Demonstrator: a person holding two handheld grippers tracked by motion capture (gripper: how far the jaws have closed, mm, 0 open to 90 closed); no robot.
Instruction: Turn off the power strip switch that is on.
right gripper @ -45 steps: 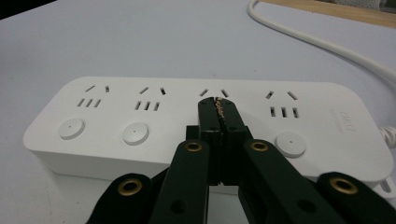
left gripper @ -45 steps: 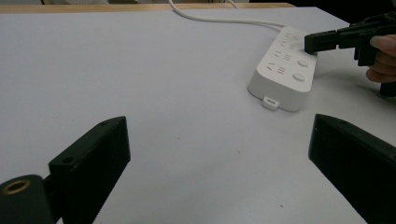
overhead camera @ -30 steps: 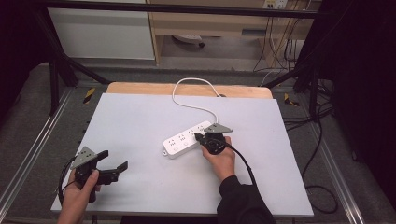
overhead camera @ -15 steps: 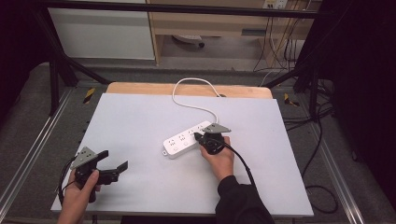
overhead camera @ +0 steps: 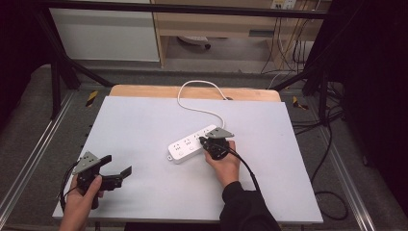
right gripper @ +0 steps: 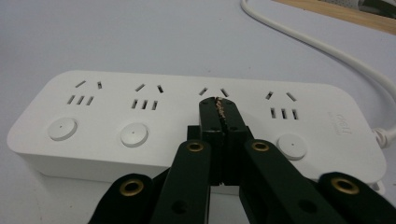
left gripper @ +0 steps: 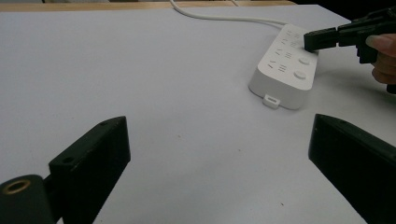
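Note:
A white power strip [overhead camera: 188,145] with several sockets and round buttons lies at the middle of the white table; its white cable [overhead camera: 192,96] loops toward the back edge. My right gripper [overhead camera: 204,141] is shut, with nothing between its jaws. In the right gripper view its closed tip [right gripper: 218,103] rests over the strip [right gripper: 140,107] at the third socket from the left and hides that socket's button. Whether it presses on the strip I cannot tell. My left gripper [overhead camera: 118,164] is open near the front left corner, well away from the strip [left gripper: 285,65]. The left gripper view shows its jaws wide apart [left gripper: 219,123].
The white table top [overhead camera: 144,120] ends in a wooden strip [overhead camera: 144,90] at the back. Metal rails run along both sides. A black cable [overhead camera: 245,166] trails from the right gripper over the person's hand. Floor cables lie to the right of the table.

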